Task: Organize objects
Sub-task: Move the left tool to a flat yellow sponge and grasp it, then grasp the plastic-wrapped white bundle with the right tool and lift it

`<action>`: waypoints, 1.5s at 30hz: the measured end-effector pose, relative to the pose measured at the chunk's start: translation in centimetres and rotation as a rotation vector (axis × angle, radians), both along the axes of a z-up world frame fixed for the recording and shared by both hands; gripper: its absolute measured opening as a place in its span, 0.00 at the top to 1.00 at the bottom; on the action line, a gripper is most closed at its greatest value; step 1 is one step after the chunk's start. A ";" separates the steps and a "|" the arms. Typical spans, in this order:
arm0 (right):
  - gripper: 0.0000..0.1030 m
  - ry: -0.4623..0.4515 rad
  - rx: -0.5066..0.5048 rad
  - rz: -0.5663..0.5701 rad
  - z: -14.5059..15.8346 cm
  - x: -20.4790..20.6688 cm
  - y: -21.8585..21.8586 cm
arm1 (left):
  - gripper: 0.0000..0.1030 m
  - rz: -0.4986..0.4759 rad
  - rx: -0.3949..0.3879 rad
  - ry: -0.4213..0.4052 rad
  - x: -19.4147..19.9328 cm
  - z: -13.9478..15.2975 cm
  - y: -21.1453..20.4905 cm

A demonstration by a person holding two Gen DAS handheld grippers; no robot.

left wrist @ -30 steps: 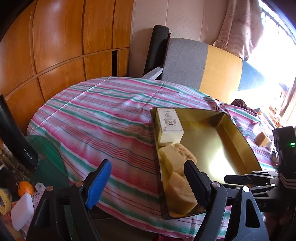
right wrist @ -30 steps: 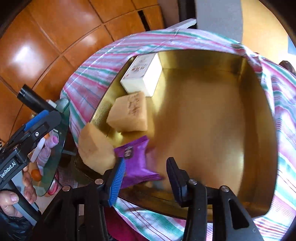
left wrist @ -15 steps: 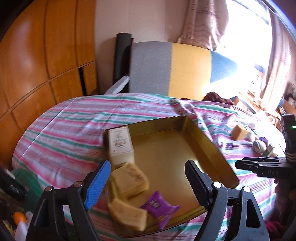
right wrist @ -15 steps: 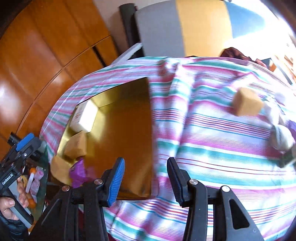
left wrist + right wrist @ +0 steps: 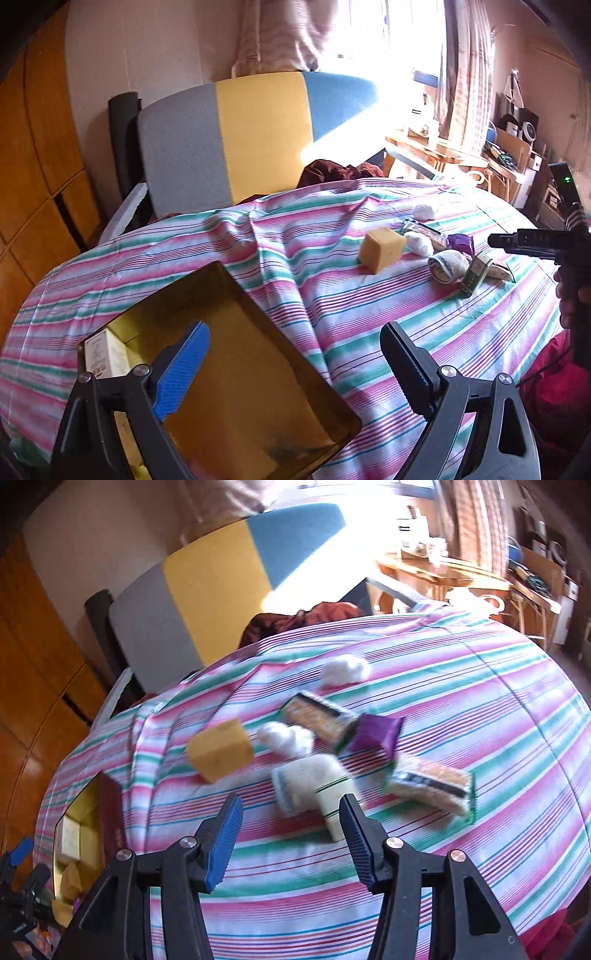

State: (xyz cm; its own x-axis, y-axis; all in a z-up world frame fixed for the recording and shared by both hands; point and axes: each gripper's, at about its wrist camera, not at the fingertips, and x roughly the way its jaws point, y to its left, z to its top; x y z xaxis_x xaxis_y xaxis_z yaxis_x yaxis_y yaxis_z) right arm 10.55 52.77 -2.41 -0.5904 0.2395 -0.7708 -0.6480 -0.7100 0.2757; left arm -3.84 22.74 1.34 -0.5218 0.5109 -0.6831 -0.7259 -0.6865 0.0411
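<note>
Two tongs spread wide and empty, left tongs (image 5: 291, 363) above gold tin tray (image 5: 258, 369) on striped desk (image 5: 406, 317), right tongs (image 5: 291, 834) near rolled sock (image 5: 306, 779), yellow sponge block (image 5: 219, 749) just left.

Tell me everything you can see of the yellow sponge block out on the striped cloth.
The yellow sponge block is a plain ochre cuboid, foam-like, with no wrapper. It rests tilted on the striped cloth, outside the gold tin. A white cotton wad lies close beside it; contact is unclear. No fingers touch it.
</note>
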 end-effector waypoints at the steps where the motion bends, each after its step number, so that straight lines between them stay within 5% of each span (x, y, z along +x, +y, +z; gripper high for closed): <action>1: 0.47 0.004 0.001 -0.033 -0.1 0.7 1.3 | 0.08 -0.016 -0.008 -0.014 -0.1 -0.2 1.3; 6: 0.47 0.051 -0.019 -0.154 -1.6 3.2 5.4 | 0.05 -0.065 -0.033 -0.081 -0.9 -1.4 7.4; 13: 0.47 0.104 -0.135 -0.238 -3.7 5.2 7.8 | 0.02 -0.156 -0.133 -0.076 -2.7 -4.6 15.9; 20: 0.46 0.142 -0.195 -0.230 -3.8 5.5 8.0 | 0.02 -0.302 -0.257 -0.004 -5.4 -7.8 22.2; 28: 0.46 0.122 -0.200 -0.192 -4.1 4.7 7.5 | 0.02 -0.355 -0.276 -0.001 -7.3 -10.2 25.6; 30: 0.46 0.108 -0.200 -0.182 -4.3 4.4 7.3 | 0.06 -0.373 -0.277 -0.030 -7.5 -10.8 26.2; 32: 0.46 0.084 -0.206 -0.179 -4.5 4.3 7.2 | 0.39 -0.394 -0.281 -0.077 -7.4 -11.5 26.6; 33: 0.46 0.070 -0.211 -0.164 -4.4 4.0 7.2 | 0.39 -0.394 -0.275 -0.096 -7.5 -11.6 26.6; 40: 0.46 -0.066 0.105 0.072 -1.0 -2.2 10.5 | 0.42 -0.358 -0.172 -0.161 -7.9 -10.3 24.6; 45: 0.46 -0.272 0.264 0.304 -2.7 -10.1 13.8 | 0.42 -0.335 -0.124 -0.181 -8.1 -8.5 22.5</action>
State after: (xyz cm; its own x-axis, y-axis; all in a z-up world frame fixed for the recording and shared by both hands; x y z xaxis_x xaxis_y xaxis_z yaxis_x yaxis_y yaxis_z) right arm 0.46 66.60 -5.16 -0.4492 0.2959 -0.8430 -0.4239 -0.9012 -0.0904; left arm -11.89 45.21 -7.11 -0.2057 0.5399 -0.8162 -0.9119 -0.4084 -0.0404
